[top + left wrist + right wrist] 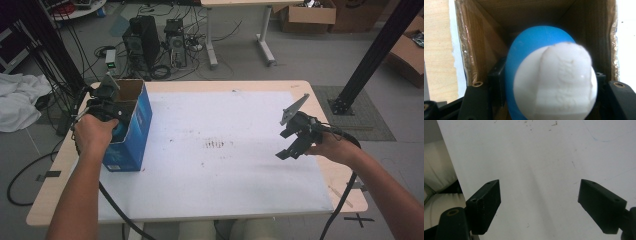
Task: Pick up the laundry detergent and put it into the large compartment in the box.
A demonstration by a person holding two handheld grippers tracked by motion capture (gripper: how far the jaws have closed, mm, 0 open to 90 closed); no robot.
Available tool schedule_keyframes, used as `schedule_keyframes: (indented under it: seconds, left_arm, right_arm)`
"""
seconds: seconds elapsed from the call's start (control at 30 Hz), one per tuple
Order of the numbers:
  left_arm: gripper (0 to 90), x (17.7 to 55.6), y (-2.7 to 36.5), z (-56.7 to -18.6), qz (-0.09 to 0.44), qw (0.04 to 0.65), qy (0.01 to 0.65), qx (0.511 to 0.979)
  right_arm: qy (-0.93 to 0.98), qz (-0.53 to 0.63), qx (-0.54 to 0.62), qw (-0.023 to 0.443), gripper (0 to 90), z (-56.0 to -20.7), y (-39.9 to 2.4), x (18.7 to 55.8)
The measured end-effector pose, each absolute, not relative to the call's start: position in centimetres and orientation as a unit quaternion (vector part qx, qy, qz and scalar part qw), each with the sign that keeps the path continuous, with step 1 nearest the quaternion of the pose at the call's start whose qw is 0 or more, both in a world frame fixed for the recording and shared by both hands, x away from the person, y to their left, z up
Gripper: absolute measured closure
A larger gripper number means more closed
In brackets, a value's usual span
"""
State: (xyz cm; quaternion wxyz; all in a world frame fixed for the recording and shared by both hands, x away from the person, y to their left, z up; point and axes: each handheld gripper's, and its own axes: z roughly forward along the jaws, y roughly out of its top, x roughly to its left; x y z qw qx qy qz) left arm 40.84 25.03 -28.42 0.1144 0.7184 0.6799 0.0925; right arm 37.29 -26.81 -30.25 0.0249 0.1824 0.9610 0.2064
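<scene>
An open-topped blue cardboard box [135, 125] stands at the left end of the white mat [225, 170]. My left gripper [118, 119] reaches into the box from above, with its jaw tips hidden inside. In the left gripper view a rounded blue and white object [536, 50] sits between the two black jaws of the left gripper [548, 83], pressed from both sides, with the brown inner walls of the box [474, 45] around it. My right gripper [283, 145] hovers over the mat's right side. Its jaws [539, 195] stand wide apart with nothing between them.
The wooden table [65, 165] shows around the mat. Behind the table, computer towers [145, 40] and cables lie on the floor. A black frame post [370, 55] rises at the right, cardboard boxes [310, 15] sit beyond it, and a white cloth [20, 100] lies at the left.
</scene>
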Motion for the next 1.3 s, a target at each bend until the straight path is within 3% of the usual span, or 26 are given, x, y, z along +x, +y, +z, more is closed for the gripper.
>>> schedule_keyframes:
  seconds: [0.73, 1.3]
  left_arm:
    - [30.3, 40.5, 25.6, -28.0, 0.079, 0.131, 0.686, 0.711]
    - [27.3, 39.9, 25.5, -25.3, 0.091, 0.142, 0.682, 0.712]
  right_arm:
    - [0.961, 0.208, 0.18, 0.024, 18.3, -30.3, -26.7, 37.2]
    - [0.961, 0.211, 0.177, 0.028, 18.4, -30.0, -26.8, 36.8]
